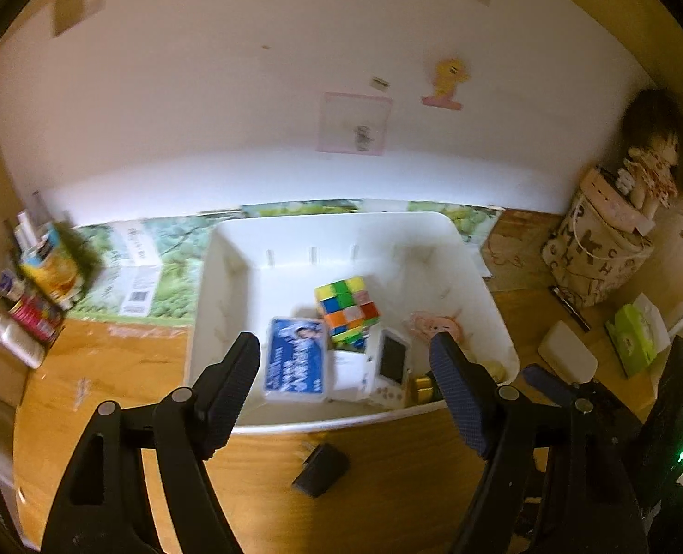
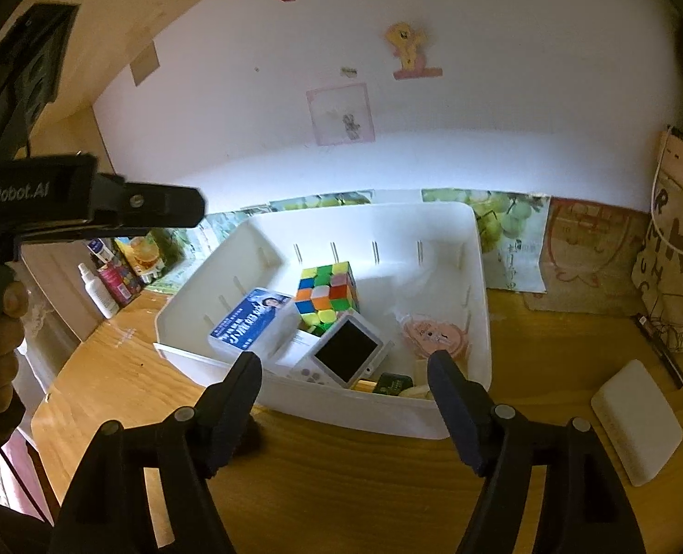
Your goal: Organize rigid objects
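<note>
Above: left gripper point(image 1: 346, 360) parted, empty | right gripper point(image 2: 343, 381) parted, empty | white bin point(image 2: 480, 323) near rim below; bare desk point(image 2: 341, 484) in front.

The table point(image 2: 364, 484) is wood with a visible grain and a slight sheen. The bin point(image 2: 323, 408) on it looks like smooth white plastic, matt. Inside, the puzzle cube point(image 2: 325, 293) has glossy plastic tiles, and the small game console point(image 2: 341, 355) has a glossy dark screen in a white plastic shell. The bag point(image 1: 590, 254) looks like printed cloth. Each gripper's fingers point(image 1: 456, 392) carry textured, rubbery-looking pads.
</note>
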`<state>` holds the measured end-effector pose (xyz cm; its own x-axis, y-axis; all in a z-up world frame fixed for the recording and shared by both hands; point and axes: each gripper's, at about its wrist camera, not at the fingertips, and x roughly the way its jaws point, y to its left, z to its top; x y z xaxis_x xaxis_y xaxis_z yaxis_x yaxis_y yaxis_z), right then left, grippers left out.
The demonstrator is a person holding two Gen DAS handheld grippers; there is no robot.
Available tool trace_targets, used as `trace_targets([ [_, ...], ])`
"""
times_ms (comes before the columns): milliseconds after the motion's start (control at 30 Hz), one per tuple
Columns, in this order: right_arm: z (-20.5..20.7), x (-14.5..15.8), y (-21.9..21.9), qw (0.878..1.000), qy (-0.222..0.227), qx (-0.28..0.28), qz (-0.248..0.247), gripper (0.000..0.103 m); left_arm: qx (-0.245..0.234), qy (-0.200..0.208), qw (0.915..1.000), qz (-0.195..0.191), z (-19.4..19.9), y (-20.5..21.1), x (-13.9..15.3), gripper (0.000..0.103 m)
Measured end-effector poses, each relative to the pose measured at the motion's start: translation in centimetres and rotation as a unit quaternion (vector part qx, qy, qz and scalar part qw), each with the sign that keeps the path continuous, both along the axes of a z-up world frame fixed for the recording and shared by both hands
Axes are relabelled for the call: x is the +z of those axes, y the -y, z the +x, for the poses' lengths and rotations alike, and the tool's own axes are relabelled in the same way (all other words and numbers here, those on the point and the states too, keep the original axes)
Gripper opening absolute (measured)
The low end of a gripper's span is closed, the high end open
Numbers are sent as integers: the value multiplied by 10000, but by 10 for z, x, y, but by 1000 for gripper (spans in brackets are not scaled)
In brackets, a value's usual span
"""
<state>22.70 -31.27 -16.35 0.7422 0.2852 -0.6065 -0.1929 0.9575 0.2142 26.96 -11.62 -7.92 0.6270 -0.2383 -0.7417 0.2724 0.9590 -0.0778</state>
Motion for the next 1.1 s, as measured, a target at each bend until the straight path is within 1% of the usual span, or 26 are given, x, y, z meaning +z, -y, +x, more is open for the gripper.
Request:
trace_targets([
  [133,-6,6,-1,9999,59,58,56,77,412,-24,9991,-28,-16,-20,0,79],
  [200,-8,8,-2,9999,100,75,74,80,677,-110,9976,-65,-23,-33,-2,79],
  [267,-10,10,-4,9998,138,117,81,80,904,-200,9957,-100,-30,-45,-5,79],
  [367,-12,12,-9,9996,167,226,43,80,1212,-309,9920,-147,-41,-62,-9,79],
  [433,-14,12,-13,9994,173,300,22,80,1464,-399,9884,-115,-49,-74,-13,79],
  [533,-14,10,-20,9989,132,442,-12,80,1702,-549,9838,-81,-59,-87,-22,79],
  [633,-15,5,-30,9980,60,633,-43,80,1892,-814,9785,-110,-68,-101,-35,79],
  [800,-17,-4,-55,9945,-91,1022,-203,80,2082,-1100,9718,-141,-82,-115,-51,79],
  [1100,-19,-27,-101,9825,-342,1718,-633,80,2142,-1248,9687,152,-97,-134,-61,79],
])
